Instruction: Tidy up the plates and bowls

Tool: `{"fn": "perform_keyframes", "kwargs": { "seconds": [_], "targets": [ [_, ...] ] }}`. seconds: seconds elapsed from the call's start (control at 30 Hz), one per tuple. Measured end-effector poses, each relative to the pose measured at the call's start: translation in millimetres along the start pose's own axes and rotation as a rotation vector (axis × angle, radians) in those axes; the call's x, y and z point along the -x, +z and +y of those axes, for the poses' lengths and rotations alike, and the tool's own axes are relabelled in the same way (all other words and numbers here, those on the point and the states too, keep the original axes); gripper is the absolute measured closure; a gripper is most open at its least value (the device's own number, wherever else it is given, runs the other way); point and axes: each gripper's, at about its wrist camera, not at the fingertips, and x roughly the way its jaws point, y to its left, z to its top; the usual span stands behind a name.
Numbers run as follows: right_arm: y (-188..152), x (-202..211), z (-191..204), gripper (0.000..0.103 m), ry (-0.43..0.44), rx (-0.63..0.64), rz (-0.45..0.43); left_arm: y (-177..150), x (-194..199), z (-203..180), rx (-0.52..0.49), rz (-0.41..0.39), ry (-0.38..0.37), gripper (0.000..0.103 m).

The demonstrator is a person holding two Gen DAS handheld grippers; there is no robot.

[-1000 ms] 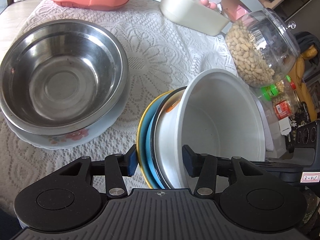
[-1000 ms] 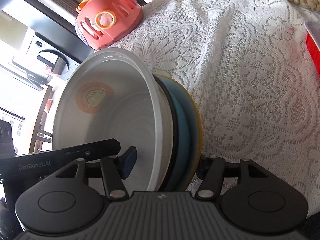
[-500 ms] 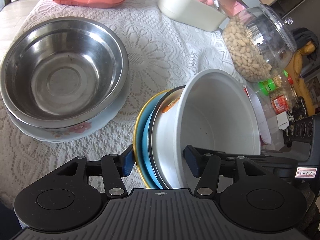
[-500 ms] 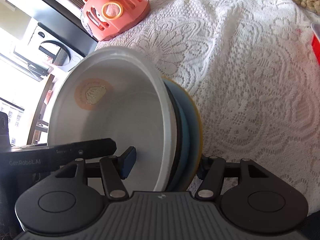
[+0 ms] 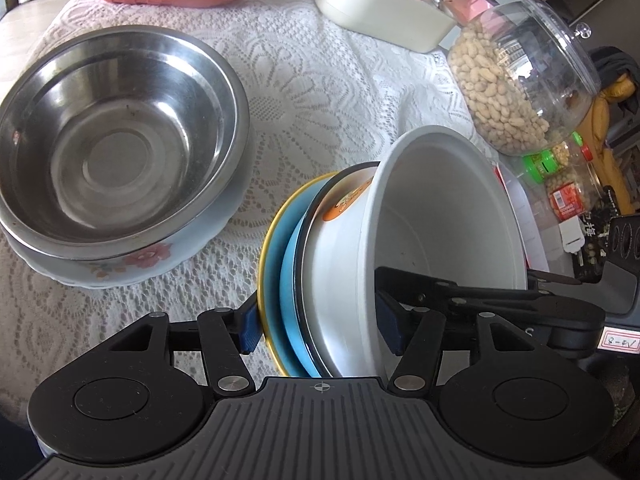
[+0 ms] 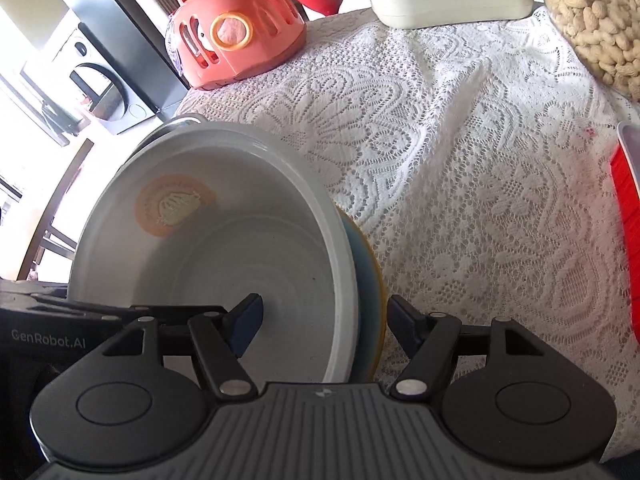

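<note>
The bench point(image 5: 312, 92), under a white lace cloth, is stretching away ahead of both sets of fingers. A steel bowl point(image 5: 116, 140) is sitting in a flowered dish point(image 5: 144, 260) ahead and to the left of the left gripper point(image 5: 320, 326). The stack of a white bowl point(image 5: 436, 236) nested on a blue plate point(image 5: 286, 280) and a yellow-rimmed plate point(image 5: 267, 248) is standing on edge, clamped between the left gripper's fingers, one pad on the yellow rim, the other inside the bowl. The right gripper point(image 6: 324, 326) is pinching the same stack from the opposite side, with one finger inside the white bowl point(image 6: 224, 248) and the other behind the plates. A peanut jar point(image 5: 516, 76) is standing ahead to the right of the left fingers.
</note>
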Motion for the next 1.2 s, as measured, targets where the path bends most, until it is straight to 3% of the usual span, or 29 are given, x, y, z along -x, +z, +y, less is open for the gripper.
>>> {"fn": "perform_keyframes", "kwargs": {
  "seconds": [0.1, 0.3, 0.57, 0.73, 0.9, 1.03, 1.2],
  "targets": [
    [2, -1, -1, 0.030, -0.004, -0.016, -0.008, 0, 1, 3, 0.009, 0.002, -0.011, 0.041],
    [3, -3, -13, 0.024, 0.093, -0.093, 0.014, 2, 2, 12, 0.048, 0.008, -0.059, 0.041],
    [2, -3, -13, 0.016, 0.084, -0.084, -0.025, 3, 3, 14, 0.056, 0.014, -0.085, 0.037],
    [4, -8, -29, 0.007, 0.149, -0.198, 0.025, 3, 3, 12, 0.048, 0.016, -0.080, 0.036],
    [2, -12, -39, 0.005, 0.247, -0.249, 0.044, 3, 2, 10, 0.047, 0.017, -0.076, 0.037],
    [2, -10, -32, 0.008, 0.206, -0.183, 0.033, 2, 3, 10, 0.047, 0.016, -0.075, 0.039],
    [-1, -7, -24, 0.022, 0.096, -0.147, 0.039, 0, 6, 12, 0.048, 0.012, -0.078, 0.039]
  ]
}}
